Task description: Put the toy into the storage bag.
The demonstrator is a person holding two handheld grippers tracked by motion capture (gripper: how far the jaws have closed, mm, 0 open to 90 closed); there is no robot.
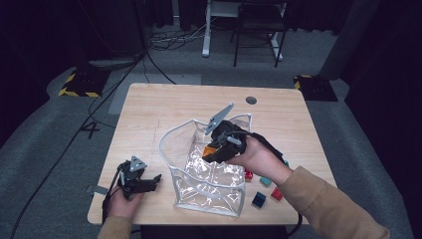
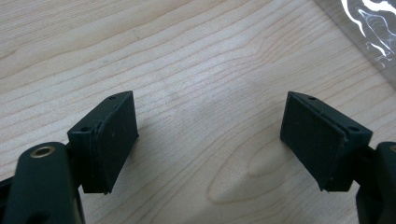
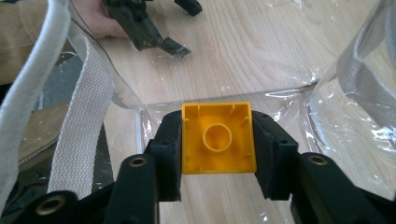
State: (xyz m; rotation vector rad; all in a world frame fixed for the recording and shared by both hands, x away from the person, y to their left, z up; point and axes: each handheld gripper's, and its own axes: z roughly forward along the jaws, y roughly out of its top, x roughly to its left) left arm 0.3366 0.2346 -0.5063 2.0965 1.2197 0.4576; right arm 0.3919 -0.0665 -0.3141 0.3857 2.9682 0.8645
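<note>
**Mia:** What's going on with the blocks?

**Sam:** The right gripper [image 3: 217, 140] has a yellow block [image 3: 218, 138] between its jaws, hollow side facing the camera. The pads sit right against its sides. It hangs inside the clear bag [image 1: 209, 196], low down near the bottom.

**Mia:** So is the job done?

**Sam:** Not yet, I think. Four more blocks (red [image 1: 248, 175], teal [image 1: 265, 181], dark blue [image 1: 259, 199], another red one [image 1: 276, 193]) wait on the table [image 1: 149, 114] beside the bag.

**Mia:** And the other one?

**Sam:** The left gripper [image 2: 210, 135] rests wide open over bare wood, holding nothing.
</note>
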